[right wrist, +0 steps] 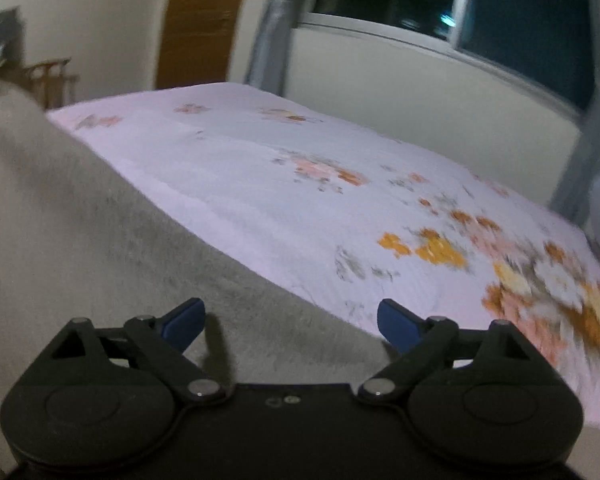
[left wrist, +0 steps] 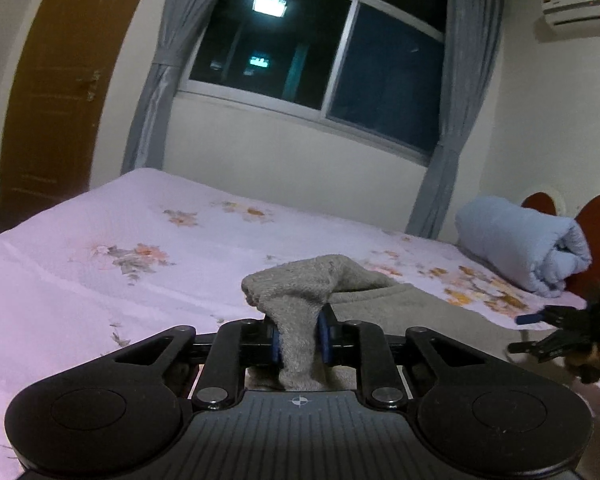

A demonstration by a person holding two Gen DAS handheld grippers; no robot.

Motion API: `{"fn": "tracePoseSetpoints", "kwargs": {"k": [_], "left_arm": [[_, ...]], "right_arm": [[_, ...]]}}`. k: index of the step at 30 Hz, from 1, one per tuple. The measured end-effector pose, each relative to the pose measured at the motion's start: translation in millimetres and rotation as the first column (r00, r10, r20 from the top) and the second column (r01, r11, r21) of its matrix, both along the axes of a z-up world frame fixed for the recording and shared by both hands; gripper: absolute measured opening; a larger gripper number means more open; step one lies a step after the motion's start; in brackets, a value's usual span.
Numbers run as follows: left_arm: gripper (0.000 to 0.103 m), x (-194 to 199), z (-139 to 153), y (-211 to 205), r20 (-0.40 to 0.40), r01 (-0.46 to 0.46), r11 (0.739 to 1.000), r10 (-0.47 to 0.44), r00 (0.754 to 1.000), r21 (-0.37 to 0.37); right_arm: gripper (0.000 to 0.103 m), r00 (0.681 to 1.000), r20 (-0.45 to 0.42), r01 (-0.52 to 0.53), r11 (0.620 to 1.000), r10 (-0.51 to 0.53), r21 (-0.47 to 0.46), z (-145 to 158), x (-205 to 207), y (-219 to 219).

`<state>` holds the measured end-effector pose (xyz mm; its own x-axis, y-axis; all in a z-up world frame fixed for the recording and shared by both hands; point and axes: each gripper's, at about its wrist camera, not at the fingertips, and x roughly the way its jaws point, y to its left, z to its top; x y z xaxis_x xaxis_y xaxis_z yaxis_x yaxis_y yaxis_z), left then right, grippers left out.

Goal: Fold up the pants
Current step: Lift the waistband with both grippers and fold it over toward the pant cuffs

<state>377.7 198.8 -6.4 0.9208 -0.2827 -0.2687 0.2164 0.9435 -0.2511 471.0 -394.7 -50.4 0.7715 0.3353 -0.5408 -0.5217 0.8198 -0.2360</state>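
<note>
Grey fleece pants (left wrist: 420, 312) lie on the floral pink bed sheet (left wrist: 100, 280). My left gripper (left wrist: 299, 340) is shut on a bunched fold of the pants, lifted a little off the bed. My right gripper (right wrist: 290, 320) is open and empty, its blue pads (right wrist: 396, 320) just above the pants' edge (right wrist: 100, 260). The right gripper also shows at the right edge of the left wrist view (left wrist: 556, 332), open.
A rolled light blue blanket (left wrist: 520, 240) lies by the red headboard (left wrist: 596, 232) at the right. Window with grey curtains (left wrist: 320, 52) behind the bed. Brown door (left wrist: 52, 92) at the left. The sheet (right wrist: 300, 184) spreads beyond the pants.
</note>
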Motion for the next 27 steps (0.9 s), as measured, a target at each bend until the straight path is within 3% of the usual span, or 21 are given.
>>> {"fn": "tracePoseSetpoints", "kwargs": {"k": [5, 6, 7, 8, 9, 14, 20, 24, 27], "left_arm": [[0.018, -2.0, 2.2, 5.1, -0.005, 0.032, 0.999, -0.032, 0.999, -0.002], [0.017, -1.2, 2.3, 5.8, -0.01, 0.042, 0.999, -0.042, 0.999, -0.005], [0.017, 0.0, 2.4, 5.6, -0.015, 0.048, 0.999, -0.048, 0.999, -0.002], [0.017, 1.3, 2.4, 5.1, -0.024, 0.049, 0.999, -0.048, 0.999, 0.006], [0.017, 1.7, 2.0, 4.2, -0.031, 0.045, 0.999, -0.045, 0.999, 0.011], [0.016, 0.8, 0.2, 8.7, -0.042, 0.031, 1.0, -0.031, 0.999, -0.004], [0.016, -25.5, 5.0, 17.2, -0.015, 0.056, 0.997, -0.057, 0.998, -0.054], [0.015, -57.6, -0.9, 30.9, -0.017, 0.088, 0.993, -0.09, 0.996, -0.082], [0.016, -86.9, -15.2, 41.1, -0.062, 0.112, 0.988, -0.119, 0.991, -0.109]], "right_arm": [[0.083, 0.992, -0.058, -0.117, 0.99, 0.112, -0.082, -1.5, 14.8, 5.3], [0.076, 0.989, -0.086, -0.133, 0.986, 0.124, -0.1, -2.8, 19.6, 6.2], [0.047, 0.982, -0.13, -0.154, 0.982, 0.14, -0.106, -3.8, 25.1, 7.3], [0.029, 0.975, -0.169, -0.166, 0.98, 0.147, -0.106, -4.4, 27.6, 7.6], [0.002, 0.973, -0.186, -0.165, 0.978, 0.139, -0.131, -5.2, 27.5, 9.0], [0.0, 0.984, -0.127, -0.139, 0.984, 0.125, -0.109, 14.8, -8.1, 1.0], [0.0, 0.988, -0.083, -0.14, 0.983, 0.13, -0.117, 57.8, -88.4, -12.0], [0.0, 0.985, -0.109, -0.145, 0.981, 0.132, -0.125, 77.0, -153.8, -12.6], [0.0, 0.978, -0.16, -0.149, 0.984, 0.132, -0.102, 71.7, -207.7, -11.4]]}}
